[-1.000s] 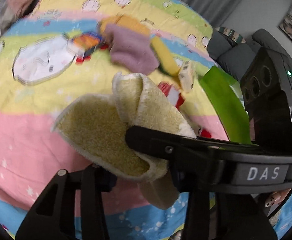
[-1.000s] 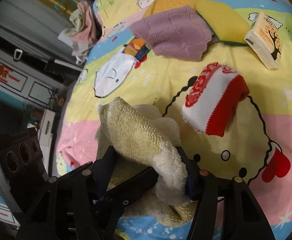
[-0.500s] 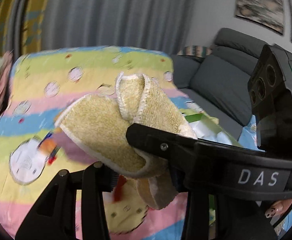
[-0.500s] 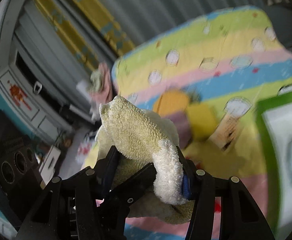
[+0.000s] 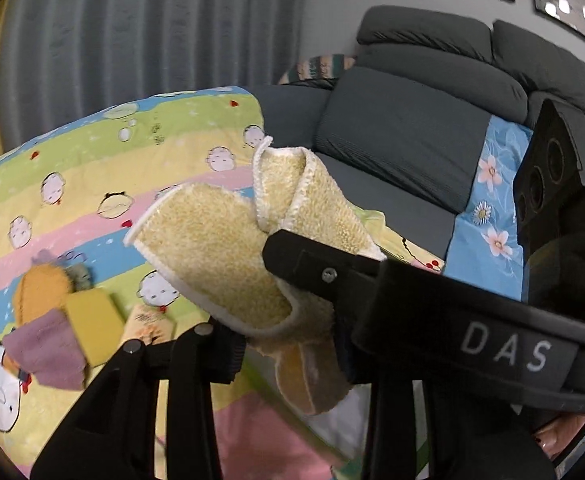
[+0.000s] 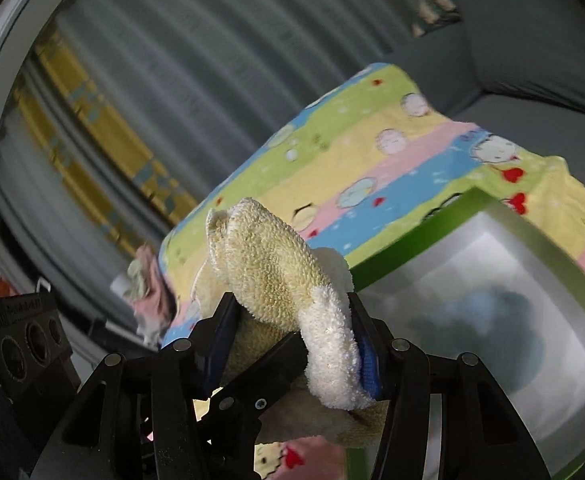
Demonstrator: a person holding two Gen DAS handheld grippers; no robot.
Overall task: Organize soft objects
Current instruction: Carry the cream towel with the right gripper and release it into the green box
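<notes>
A yellow terry towel (image 5: 212, 252) hangs folded in the air, held by both grippers. My left gripper (image 5: 288, 344) clamps one part of it, and its jaws are closing tighter on the cloth. In the right wrist view the towel (image 6: 268, 264) bulges up between the pads of my right gripper (image 6: 292, 344), which is shut on it. Just right of and below the towel stands a green-rimmed box (image 6: 412, 248) with pale walls and something blue (image 6: 488, 320) blurred inside.
On the striped cartoon blanket (image 5: 92, 160) lie a purple cloth (image 5: 48, 352), a yellow sponge (image 5: 92, 320), an orange cloth (image 5: 40, 292) and a small printed box (image 5: 148, 320). A grey sofa (image 5: 412, 140) and a curtain stand behind. Pink clothes (image 6: 152, 292) sit at the blanket's far corner.
Both grippers lifted the towel off the blanket and swung it sideways. The views tilted up to the curtain and sofa. The green-rimmed box came into the right wrist view.
</notes>
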